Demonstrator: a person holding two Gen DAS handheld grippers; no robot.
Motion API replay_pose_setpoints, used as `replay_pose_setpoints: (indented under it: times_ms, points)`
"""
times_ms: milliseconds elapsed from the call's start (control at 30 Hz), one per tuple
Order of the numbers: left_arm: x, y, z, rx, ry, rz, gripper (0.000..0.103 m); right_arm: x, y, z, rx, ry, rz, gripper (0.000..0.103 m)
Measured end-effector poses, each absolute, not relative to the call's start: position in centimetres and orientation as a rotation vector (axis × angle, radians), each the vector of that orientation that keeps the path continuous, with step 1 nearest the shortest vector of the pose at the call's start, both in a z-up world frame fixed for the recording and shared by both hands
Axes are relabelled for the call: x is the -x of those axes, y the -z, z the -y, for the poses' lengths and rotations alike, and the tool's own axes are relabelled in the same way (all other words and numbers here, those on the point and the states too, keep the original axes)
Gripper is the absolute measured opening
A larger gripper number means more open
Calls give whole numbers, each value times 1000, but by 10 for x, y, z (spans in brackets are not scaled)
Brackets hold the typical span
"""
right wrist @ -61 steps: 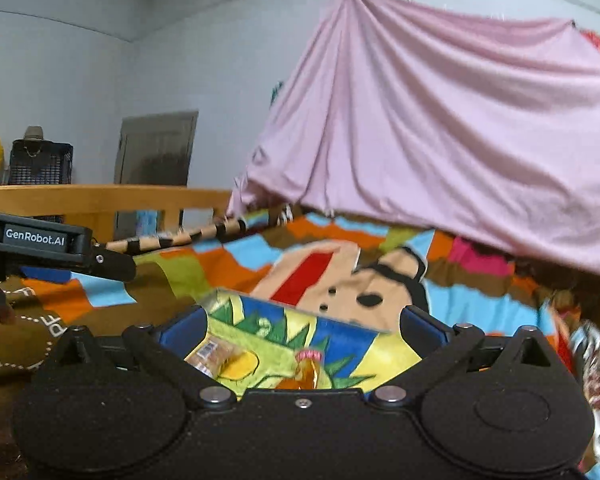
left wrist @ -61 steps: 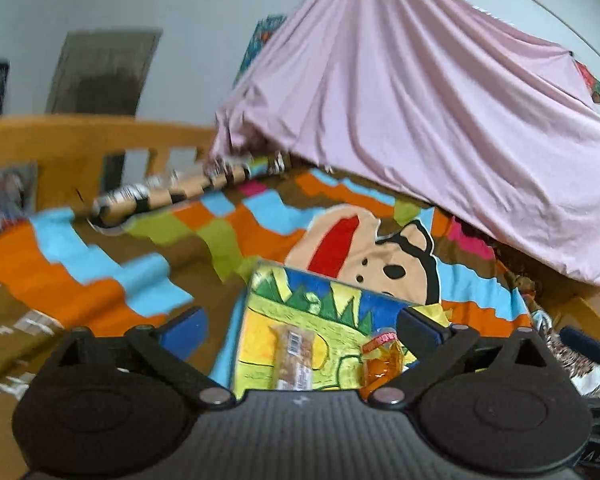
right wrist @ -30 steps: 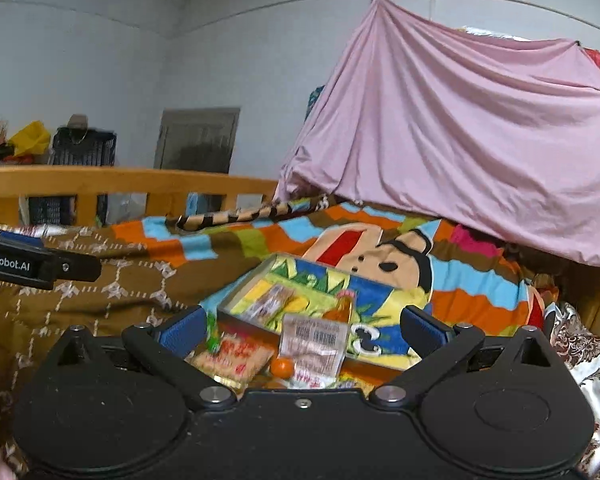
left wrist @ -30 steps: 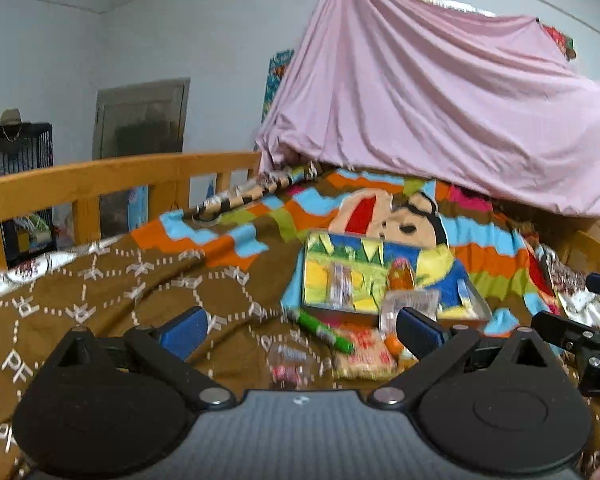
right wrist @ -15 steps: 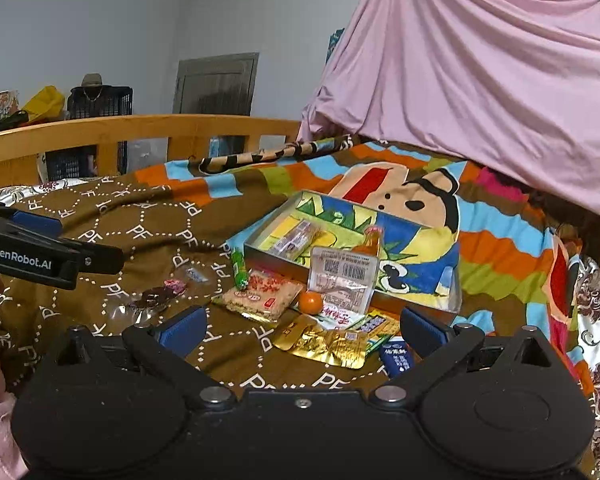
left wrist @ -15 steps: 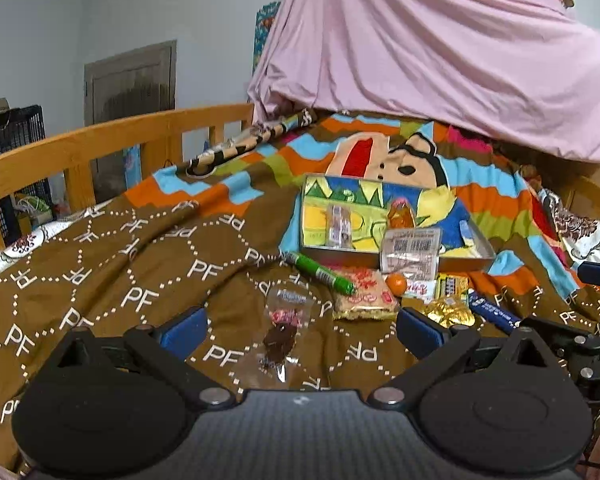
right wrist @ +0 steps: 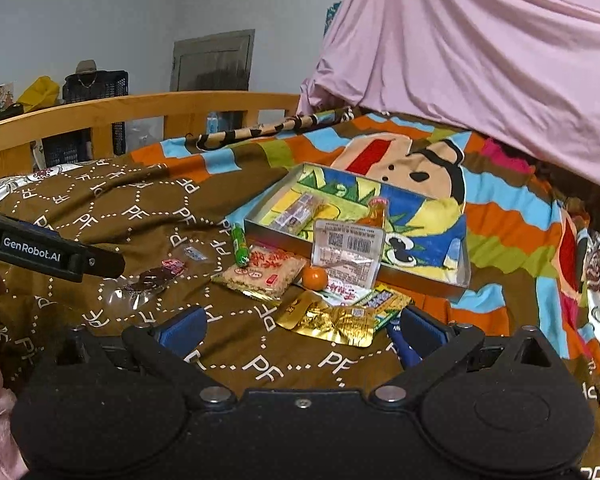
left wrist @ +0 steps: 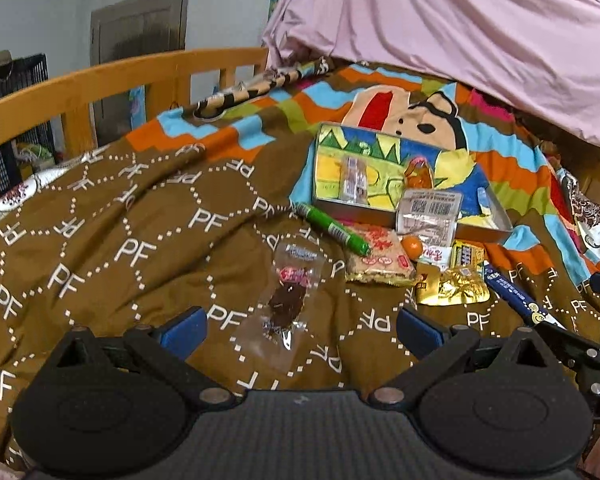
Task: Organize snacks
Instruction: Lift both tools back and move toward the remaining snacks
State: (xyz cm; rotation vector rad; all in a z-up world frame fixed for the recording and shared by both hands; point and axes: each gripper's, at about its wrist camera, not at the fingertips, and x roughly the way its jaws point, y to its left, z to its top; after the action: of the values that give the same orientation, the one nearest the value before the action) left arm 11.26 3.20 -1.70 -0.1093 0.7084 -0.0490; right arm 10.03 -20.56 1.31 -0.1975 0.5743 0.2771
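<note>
Now, in the left wrist view my left gripper (left wrist: pixel 300 326) is open and empty over the clear candy packet (left wrist: pixel 290 290) at lower centre, so I would lower flat, while in the right wrist view my right gripper (right wrist: pixel 302 326), also open, faces the gold pouch (right wrist: pixel 332 320) below the tin box (right wrist: pixel 420 276).

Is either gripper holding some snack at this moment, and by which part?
Nothing is held. The left gripper and the right gripper are both open, above the blanket.

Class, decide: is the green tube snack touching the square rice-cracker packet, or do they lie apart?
Touching. In the left wrist view the green tube ends on top of the rice-cracker packet, overlapping its corner; the right wrist view shows the same overlap.
</note>
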Motion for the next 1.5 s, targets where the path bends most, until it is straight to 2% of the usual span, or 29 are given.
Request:
replay_pose_setpoints:
  times_ms: [400, 700, 1000, 1400, 1500]
  points:
    - [-168, 34, -45, 109, 127, -872, 103, -120, 1, 208, 161, -259, -662, 102]
    - [-194, 48, -44, 30, 135, -887, 103, -143, 16, 201, 183, -275, -711, 102]
    - [-212, 61, -47, 23, 134, -922, 103, -179, 33, 182, 263, -279, -654, 102]
    - [-232, 77, -47, -3, 185, -977, 103, -230, 55, 159, 241, -413, -651, 102]
    - [-234, 80, -45, -35, 177, -971, 99, -246, 65, 159, 165, -447, -688, 102]
